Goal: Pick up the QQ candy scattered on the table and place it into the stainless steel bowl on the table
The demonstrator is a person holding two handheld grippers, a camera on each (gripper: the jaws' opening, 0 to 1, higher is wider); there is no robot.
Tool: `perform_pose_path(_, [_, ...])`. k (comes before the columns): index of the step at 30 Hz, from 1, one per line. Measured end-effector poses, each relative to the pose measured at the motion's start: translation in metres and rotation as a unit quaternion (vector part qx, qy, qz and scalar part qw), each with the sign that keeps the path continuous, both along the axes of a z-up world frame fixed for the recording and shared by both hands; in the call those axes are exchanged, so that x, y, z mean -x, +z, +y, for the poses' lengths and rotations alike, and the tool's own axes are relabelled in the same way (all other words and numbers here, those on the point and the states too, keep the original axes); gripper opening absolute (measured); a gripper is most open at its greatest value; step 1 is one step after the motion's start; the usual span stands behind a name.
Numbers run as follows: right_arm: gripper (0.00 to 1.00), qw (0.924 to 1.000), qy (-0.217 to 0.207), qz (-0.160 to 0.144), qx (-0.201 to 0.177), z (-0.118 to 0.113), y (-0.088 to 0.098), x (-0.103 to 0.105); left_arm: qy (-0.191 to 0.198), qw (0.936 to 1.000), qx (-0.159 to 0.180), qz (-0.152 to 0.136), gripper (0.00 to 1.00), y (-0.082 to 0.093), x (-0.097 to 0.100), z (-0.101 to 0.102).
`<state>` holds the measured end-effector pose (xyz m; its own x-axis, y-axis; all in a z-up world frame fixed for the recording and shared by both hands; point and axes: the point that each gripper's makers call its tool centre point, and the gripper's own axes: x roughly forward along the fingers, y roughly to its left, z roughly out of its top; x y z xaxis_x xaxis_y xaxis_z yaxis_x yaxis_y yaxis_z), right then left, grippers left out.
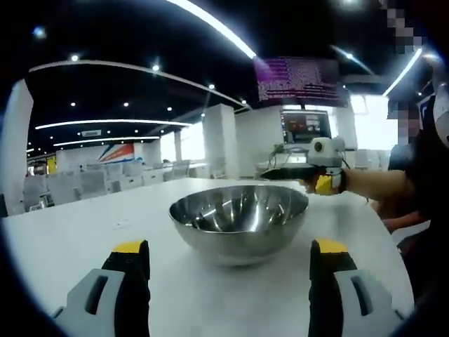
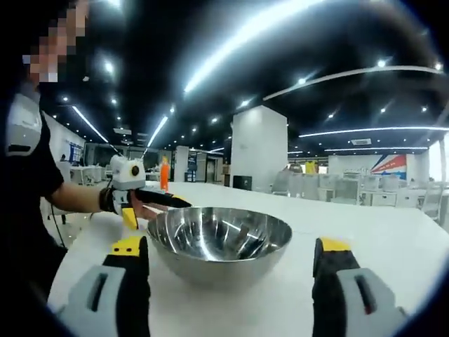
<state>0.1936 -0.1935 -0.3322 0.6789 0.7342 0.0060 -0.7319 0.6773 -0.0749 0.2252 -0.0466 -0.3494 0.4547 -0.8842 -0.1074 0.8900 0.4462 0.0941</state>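
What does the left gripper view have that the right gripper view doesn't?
The left gripper view alone has a lit monitor behind the table and a purple display overhead. The right gripper view alone has an orange bottle and a white pillar. Both share the stainless steel bowl on the white table, with open jaws either side.

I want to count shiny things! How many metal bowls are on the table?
1. The stainless steel bowl sits on the white table, straight ahead between the open left tongs. The right gripper view shows the same bowl between the open right tongs.
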Motion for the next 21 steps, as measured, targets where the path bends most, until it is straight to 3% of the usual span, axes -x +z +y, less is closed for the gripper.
perform_pose_path(3, [0.95, 0.9994, 0.025, 0.023, 0.008, 0.008, -0.013, -0.005, -0.008, 0.9999, -0.006, 0.008, 0.95, -0.009, -0.003, -0.009])
perform_pose_path(6, [0.88, 0.9980, 0.049, 0.036, 0.016, 0.016, -0.022, -0.008, -0.021, 0.9997, -0.013, 0.008, 0.94, -0.015, -0.001, -0.019])
perform_pose_path(11, [0.97, 0.9974, 0.068, 0.025, -0.002, 0.023, -0.019, -0.012, -0.042, 0.9990, 0.016, -0.003, 0.91, -0.004, 0.000, -0.033])
perform_pose_path(15, [0.92, 0.9981, 0.055, 0.009, 0.028, 0.024, -0.022, -0.020, -0.054, 0.9982, 0.022, -0.013, 0.92, -0.002, 0.003, -0.041])
perform_pose_path(21, [0.91, 0.9981, 0.053, 0.019, 0.024, 0.025, -0.024, -0.019, -0.049, 0.9982, 0.028, -0.018, 0.93, 0.001, 0.005, -0.038])
